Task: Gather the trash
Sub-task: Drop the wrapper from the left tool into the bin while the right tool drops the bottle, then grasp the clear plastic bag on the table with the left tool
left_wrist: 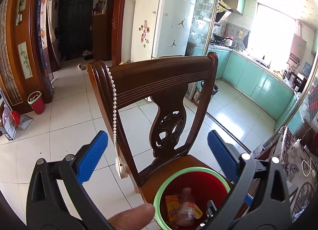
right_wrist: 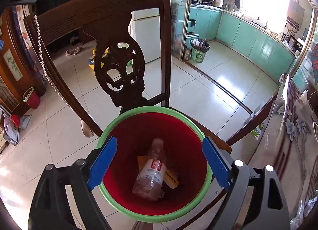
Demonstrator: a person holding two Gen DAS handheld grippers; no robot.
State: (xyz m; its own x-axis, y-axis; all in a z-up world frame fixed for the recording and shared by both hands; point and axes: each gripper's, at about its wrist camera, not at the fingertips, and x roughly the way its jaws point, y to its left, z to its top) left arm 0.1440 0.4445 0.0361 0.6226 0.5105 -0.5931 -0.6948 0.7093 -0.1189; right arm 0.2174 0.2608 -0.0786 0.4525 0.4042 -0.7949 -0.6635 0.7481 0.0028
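Right wrist view looks down on a dark wooden chair standing on white floor tiles, with a teal-cabinet kitchen beyond. On its seat stands a red bin with a green rim. Inside lies a clear plastic bottle, its long axis running away from the camera, cap end toward the chair back. Both the right gripper and the left gripper are spread wide, holding nothing.
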